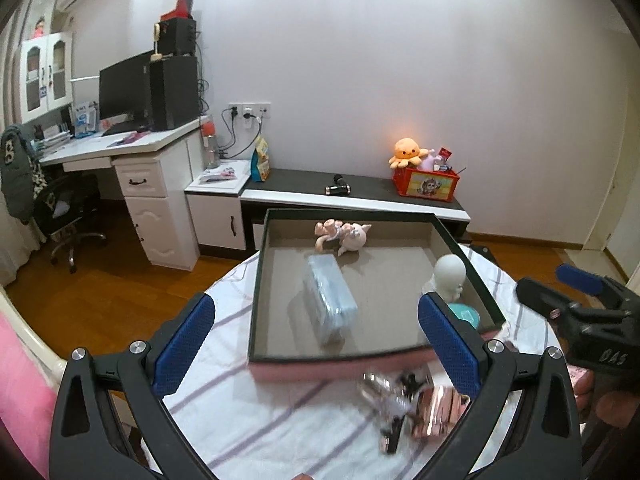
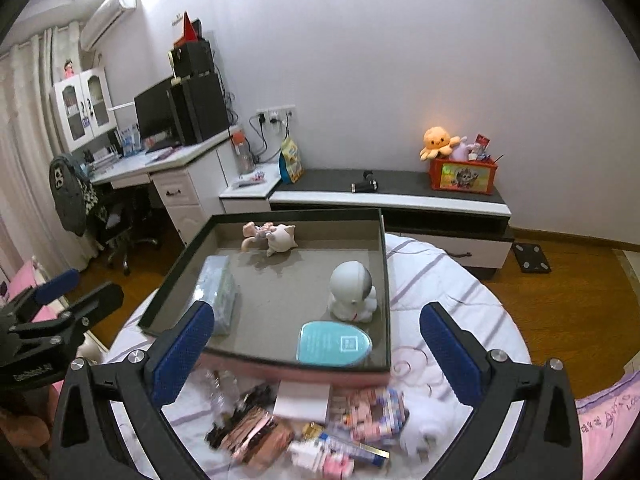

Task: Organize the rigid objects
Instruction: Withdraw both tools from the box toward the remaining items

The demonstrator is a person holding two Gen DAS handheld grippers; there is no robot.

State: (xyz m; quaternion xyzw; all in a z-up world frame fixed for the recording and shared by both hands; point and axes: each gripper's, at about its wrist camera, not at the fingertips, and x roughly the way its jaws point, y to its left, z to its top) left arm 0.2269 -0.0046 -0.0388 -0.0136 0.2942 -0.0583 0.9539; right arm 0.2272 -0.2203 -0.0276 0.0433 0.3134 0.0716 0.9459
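Observation:
A shallow dark box [image 2: 386, 280] with a grey floor sits on the round striped table [image 2: 460, 300]. It holds a pale blue wrapped pack [image 2: 218, 280], a pink cat figurine [image 2: 276, 236], a white round-headed figurine [image 2: 352, 288] and a teal oval case [image 2: 334, 344]. In the left wrist view I see the box [image 1: 258, 280], the pack [image 1: 328, 300] and the white figurine [image 1: 450, 276]. My left gripper [image 1: 316, 352] is open and empty over the box's near edge. My right gripper [image 2: 316, 352] is open and empty above a blurred pile of small packages [image 2: 312, 428].
A shiny pink item and dark clips [image 1: 416, 404] lie before the box. A white desk with monitor [image 2: 160, 112] stands at left. A low bench [image 2: 384, 192] with a red toy bin [image 2: 462, 176] runs along the wall. Wooden floor surrounds the table.

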